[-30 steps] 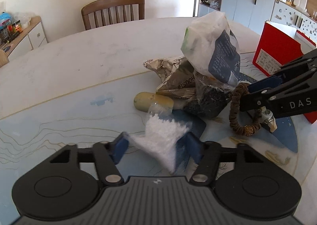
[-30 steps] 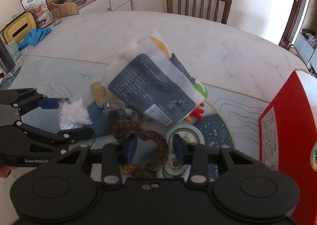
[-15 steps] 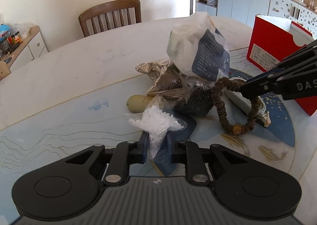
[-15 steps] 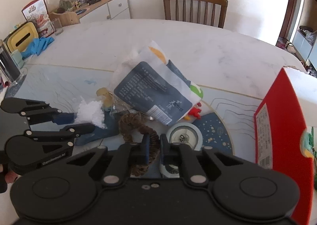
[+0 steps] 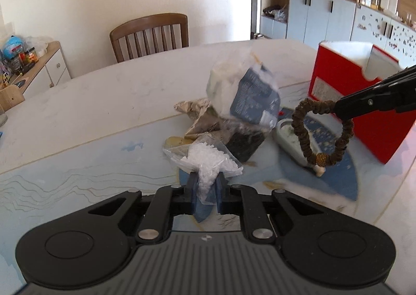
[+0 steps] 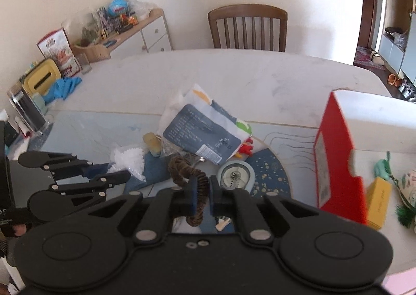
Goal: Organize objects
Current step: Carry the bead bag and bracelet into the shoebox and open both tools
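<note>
Both grippers are pointing steeply down over the table (image 5: 104, 102). The left gripper (image 5: 206, 192) is pinching a clear bag of white granules (image 5: 210, 162). The right gripper (image 6: 202, 195) is clamping a brown bead bracelet (image 6: 186, 169), lifted, with the red box (image 6: 335, 159) at its three o'clock.

I am wearing matte black grippers: left gripper (image 5: 206, 192) and right gripper (image 6: 202, 195), with blue pads (image 5: 193, 191) and silver screws (image 5: 148, 233).

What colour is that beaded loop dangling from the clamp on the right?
Dark brown, with one golden bead at the bottom. The beaded loop shows best in the left wrist view.
</note>
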`<state>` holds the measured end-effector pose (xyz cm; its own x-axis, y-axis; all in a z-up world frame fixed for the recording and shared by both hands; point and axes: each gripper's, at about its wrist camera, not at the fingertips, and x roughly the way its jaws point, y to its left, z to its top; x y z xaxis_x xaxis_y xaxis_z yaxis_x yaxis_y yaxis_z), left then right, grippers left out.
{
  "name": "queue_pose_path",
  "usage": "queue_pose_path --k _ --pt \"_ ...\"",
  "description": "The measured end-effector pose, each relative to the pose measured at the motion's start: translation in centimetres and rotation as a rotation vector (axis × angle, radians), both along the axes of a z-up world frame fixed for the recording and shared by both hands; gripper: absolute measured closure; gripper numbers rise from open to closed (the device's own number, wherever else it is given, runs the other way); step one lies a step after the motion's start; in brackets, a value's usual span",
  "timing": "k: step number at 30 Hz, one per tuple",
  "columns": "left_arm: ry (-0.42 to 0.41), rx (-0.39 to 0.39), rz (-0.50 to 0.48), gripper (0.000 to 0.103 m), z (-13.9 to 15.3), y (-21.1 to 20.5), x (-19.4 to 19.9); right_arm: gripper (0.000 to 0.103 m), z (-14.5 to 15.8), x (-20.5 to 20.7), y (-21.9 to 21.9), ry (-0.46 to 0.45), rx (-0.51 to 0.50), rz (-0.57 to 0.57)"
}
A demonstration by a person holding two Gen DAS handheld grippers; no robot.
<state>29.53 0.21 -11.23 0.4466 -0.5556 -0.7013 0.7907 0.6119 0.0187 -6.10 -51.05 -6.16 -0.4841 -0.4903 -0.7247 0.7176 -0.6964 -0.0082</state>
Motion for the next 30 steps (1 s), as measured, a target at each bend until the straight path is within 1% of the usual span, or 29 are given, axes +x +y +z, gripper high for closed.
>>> queue_pose_path --k 2,6,10,18,23,30 --pt "0.009 -0.021 -0.002 0.090 1.0 0.0 -0.6 0.096 0.9 0.3 0.7 0.008 -0.012 -0.004" --pt "0.000 -0.055 -0.021 0.090 3.2 -0.3 -2.0 0.096 2.9 0.6 2.3 0.011 -0.044 -0.010" --pt "0.001 -0.079 -0.048 0.090 5.2 -1.3 -3.3 0.096 4.8 0.4 4.1 0.015 -0.067 -0.021" --pt "-0.017 -0.124 -0.111 0.089 8.1 -5.4 -6.2 0.096 8.3 -1.3 8.2 0.050 -0.124 -0.064" --pt "-0.038 -0.128 -0.139 0.089 9.0 -8.7 -7.3 0.096 10.0 -2.7 10.9 0.080 -0.144 -0.079" --pt "-0.040 -0.136 -0.177 0.089 10.1 -13.5 -8.7 0.096 11.6 -5.2 14.9 0.120 -0.142 -0.122"
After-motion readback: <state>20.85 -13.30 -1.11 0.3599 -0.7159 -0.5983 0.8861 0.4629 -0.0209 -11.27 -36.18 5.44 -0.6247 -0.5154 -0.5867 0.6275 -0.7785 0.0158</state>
